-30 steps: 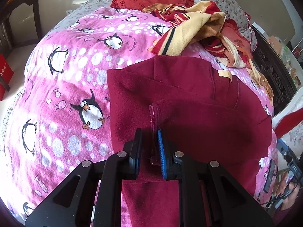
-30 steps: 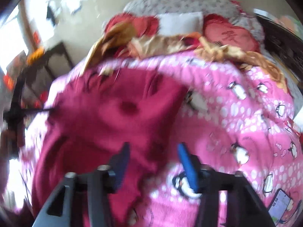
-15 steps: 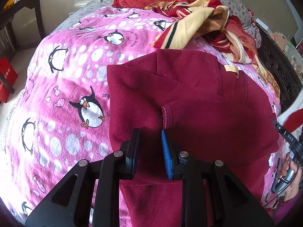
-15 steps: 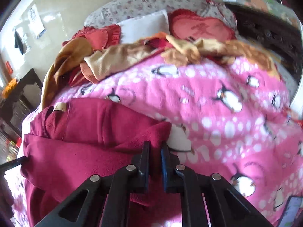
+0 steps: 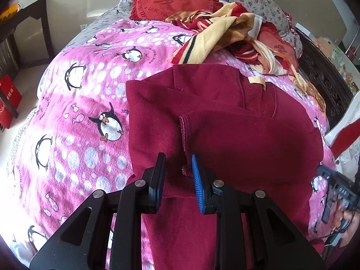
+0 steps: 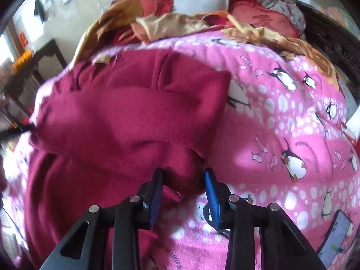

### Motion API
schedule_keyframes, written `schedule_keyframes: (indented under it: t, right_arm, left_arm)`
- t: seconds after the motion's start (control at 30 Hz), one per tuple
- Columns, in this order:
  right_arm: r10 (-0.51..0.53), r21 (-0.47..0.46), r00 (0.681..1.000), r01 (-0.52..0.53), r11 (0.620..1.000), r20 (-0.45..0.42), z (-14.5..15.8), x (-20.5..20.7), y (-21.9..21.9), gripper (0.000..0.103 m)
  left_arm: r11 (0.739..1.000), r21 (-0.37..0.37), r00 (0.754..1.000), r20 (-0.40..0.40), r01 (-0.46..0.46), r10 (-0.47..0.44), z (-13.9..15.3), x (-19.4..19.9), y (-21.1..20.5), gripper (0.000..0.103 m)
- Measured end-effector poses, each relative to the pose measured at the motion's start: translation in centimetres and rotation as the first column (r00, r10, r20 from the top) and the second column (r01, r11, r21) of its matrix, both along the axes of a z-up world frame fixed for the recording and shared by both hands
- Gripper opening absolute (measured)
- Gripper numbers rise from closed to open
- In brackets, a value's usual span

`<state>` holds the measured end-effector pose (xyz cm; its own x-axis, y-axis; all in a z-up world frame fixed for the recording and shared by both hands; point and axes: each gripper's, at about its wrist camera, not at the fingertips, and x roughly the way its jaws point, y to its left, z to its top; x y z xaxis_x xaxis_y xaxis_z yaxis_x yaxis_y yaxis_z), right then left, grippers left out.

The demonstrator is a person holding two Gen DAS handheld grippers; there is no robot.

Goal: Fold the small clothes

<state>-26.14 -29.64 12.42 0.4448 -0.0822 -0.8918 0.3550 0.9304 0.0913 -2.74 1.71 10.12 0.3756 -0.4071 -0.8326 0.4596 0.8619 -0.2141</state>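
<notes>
- Garment (image 5: 236, 144): a dark red fleece piece lying flat on the blanket (image 5: 74, 117), which is pink with white dots and penguins. One layer is folded across the body; its hemmed edge (image 5: 183, 132) runs toward the left gripper. A small tan label (image 5: 256, 80) sits near the garment's far edge.
- Left gripper (image 5: 177, 173): jaws parted by a moderate gap, holding nothing. The tips hover over the garment, with the near end of the hemmed edge lying between them, touching neither finger as far as can be seen. One finger (image 5: 198, 180) has a blue pad; the other is black.
- Right gripper (image 6: 182, 184): jaws apart, wider than the left pair. A rounded bunch of the garment (image 6: 126, 121) lies between the tips at its near right corner; whether the fingers (image 6: 210, 186) press the cloth cannot be told, as this view is slightly blurred.
- In the right wrist view the folded layer forms a broad flap with a pointed corner toward the blanket (image 6: 292, 117).
- Striped cloth (image 5: 216, 33): red, tan and black, heaped beyond the garment, near its far edge.
- Red cushion (image 5: 166, 2): ruffled, at the head of the bed, behind the striped cloth.
- Phone (image 6: 335, 234): lit screen, on the blanket at the lower right of the right wrist view, well apart from the garment.
</notes>
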Motion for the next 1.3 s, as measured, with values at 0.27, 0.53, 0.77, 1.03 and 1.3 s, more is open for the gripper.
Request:
schedule_keyframes:
  t: [0.27,0.53,0.77,1.03,1.3]
  right_arm:
    - [-0.133,-0.058,0.979,0.143,0.988,0.151,4.0,2.8,-4.1,0.047]
    - [0.288,-0.334,0.956,-0.291,0.897,-0.060,3.4,7.2,0.2,0.046]
    - [0.449,-0.290,0.869,-0.493,0.820,-0.207,0.6,7.3,0.5,0.044]
    - [0.459,-0.291,0.866,-0.500,0.816,-0.200,0.6,7.8,1.4,0.004]
    - [0.158,-0.255,0.987,-0.158,0.954,-0.022,0.9,7.7,-3.6,0.000]
  left_arm:
    - [0.999,0.031,1.000,-0.016,0.021,-0.021,-1.4,-0.2,-2.0,0.023]
    - [0.997,0.072,0.999,-0.042,0.034,-0.031,-2.9,-0.1,-2.9,0.023]
    - [0.998,0.062,0.998,-0.062,0.031,-0.027,-3.6,0.1,-2.8,0.024]
    - [0.998,0.050,0.997,-0.072,0.031,-0.027,-3.8,0.3,-2.7,0.023]
    - [0.999,0.043,0.997,-0.082,0.015,-0.011,-4.0,0.2,-2.5,0.024]
